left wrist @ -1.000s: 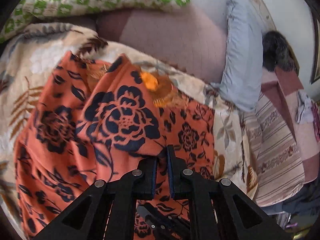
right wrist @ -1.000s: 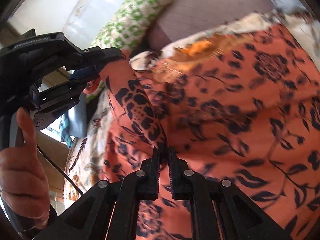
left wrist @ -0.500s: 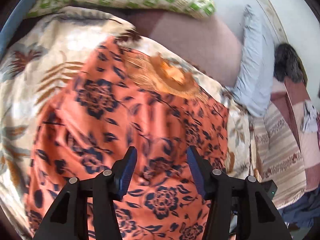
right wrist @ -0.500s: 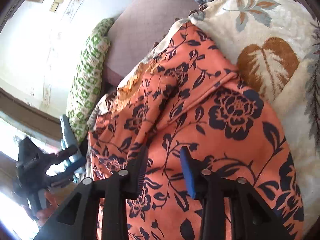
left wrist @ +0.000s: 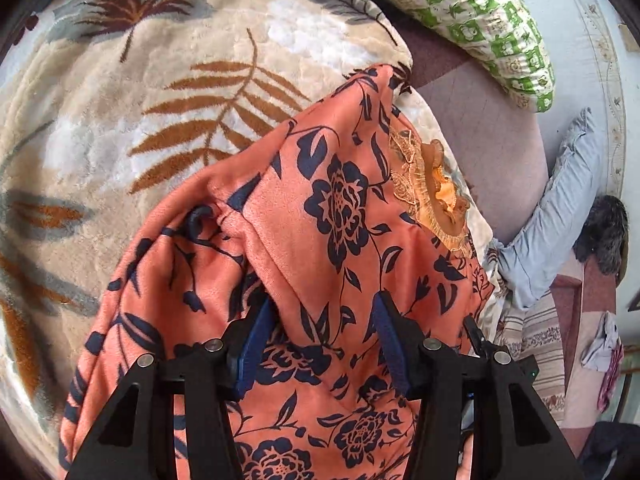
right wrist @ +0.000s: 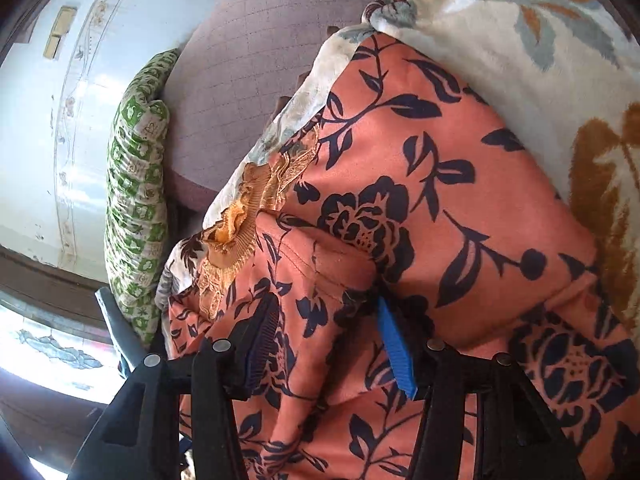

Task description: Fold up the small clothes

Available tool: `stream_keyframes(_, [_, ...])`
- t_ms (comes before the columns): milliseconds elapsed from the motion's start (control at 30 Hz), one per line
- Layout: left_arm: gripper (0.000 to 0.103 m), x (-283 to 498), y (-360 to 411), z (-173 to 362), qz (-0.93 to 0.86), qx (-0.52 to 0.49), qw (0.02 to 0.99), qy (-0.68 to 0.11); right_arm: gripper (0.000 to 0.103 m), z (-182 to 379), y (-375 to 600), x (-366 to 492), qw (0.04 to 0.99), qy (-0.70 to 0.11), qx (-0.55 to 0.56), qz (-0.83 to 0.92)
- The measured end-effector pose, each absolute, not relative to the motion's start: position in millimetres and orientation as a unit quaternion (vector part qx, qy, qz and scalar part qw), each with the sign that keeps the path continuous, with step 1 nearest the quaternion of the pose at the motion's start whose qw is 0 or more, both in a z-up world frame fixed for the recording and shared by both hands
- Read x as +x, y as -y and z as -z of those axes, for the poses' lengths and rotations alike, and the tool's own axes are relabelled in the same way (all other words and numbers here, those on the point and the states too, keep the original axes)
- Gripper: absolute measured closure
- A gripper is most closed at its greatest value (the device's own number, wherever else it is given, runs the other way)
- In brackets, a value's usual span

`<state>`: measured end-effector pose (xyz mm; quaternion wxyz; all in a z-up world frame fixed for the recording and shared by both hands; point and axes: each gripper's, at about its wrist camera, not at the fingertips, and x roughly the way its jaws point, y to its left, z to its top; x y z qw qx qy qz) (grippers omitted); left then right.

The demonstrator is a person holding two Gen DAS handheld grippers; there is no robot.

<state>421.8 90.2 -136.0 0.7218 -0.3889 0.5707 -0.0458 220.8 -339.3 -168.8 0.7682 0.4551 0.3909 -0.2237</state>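
Note:
An orange garment with dark blue flowers (left wrist: 340, 220) lies folded on a cream leaf-print blanket (left wrist: 140, 120). Its gold lace collar (left wrist: 432, 192) points toward the far side. My left gripper (left wrist: 322, 324) is open, its blue-padded jaws spread over the garment's folded part. The garment also fills the right wrist view (right wrist: 420, 208), with its collar (right wrist: 248, 208) at the left. My right gripper (right wrist: 326, 328) is open too, low over a raised fold of the cloth, holding nothing.
A green and white patterned pillow (left wrist: 472, 20) and a mauve cushion (left wrist: 492, 132) lie beyond the garment. A pale blue pillow (left wrist: 560, 200) and striped bedding (left wrist: 536, 352) sit to the right. The pillow shows in the right wrist view (right wrist: 136, 200) next to a wall.
Both grippers were shut on the garment a second ago and have opened and let it go. The cloth now lies folded on the blanket, and both grippers have drawn closer over it.

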Motion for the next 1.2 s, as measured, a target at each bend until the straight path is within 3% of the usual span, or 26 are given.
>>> stream_keyframes(33, [0.079, 426.4, -87.0, 137.2, 0.043, -0.388, 0.722, -0.571, 0.1, 166.6, 340.5, 225.4, 0.769, -0.398, 0.451, 0.218])
stream_keyframes(67, [0.097, 431.6, -84.9, 135.7, 0.049, -0.389, 0.722, -0.571, 0.098, 159.3, 341.7, 226.9, 0.775, -0.391, 0.451, 0.207])
stream_keyframes(233, [0.095, 431.5, -89.4, 105.8, 0.054, -0.383, 0.769, -0.51, 0.098, 90.6, 357.6, 190.8, 0.831, -0.295, 0.427, 0.201])
stream_keyframes(500, [0.093, 412.4, -78.3, 149.8, 0.036, -0.375, 0.736, -0.563, 0.093, 147.5, 365.2, 138.0, 0.774, -0.385, 0.443, 0.237])
stream_keyframes(667, [0.093, 403.3, -86.5, 127.8, 0.083, -0.354, 0.747, -0.556, 0.085, 127.5, 362.8, 122.3, 0.784, -0.391, 0.423, 0.231])
stream_keyframes(767, [0.085, 390.4, -82.2, 91.6, 0.129, -0.291, 0.781, -0.537, 0.075, 95.5, 370.5, 112.7, 0.811, -0.358, 0.394, 0.245])
stream_keyframes(833, [0.075, 390.3, -80.9, 66.3, 0.127, -0.25, 0.811, -0.514, 0.064, 83.2, 378.8, 119.9, 0.82, -0.353, 0.379, 0.245])
stream_keyframes(900, [0.056, 399.4, -80.2, 49.9, 0.109, -0.216, 0.833, -0.498, 0.062, 83.6, 386.7, 139.2, 0.818, -0.369, 0.376, 0.231])
stream_keyframes(933, [0.053, 410.0, -79.7, 46.2, 0.098, -0.203, 0.839, -0.496, 0.061, 87.0, 389.4, 151.7, 0.815, -0.382, 0.374, 0.223])
stream_keyframes(1200, [0.054, 494.8, -62.0, 84.7, 0.026, -0.181, 0.805, -0.565, 0.06, 127.6, 396.3, 218.3, 0.801, -0.458, 0.287, 0.256])
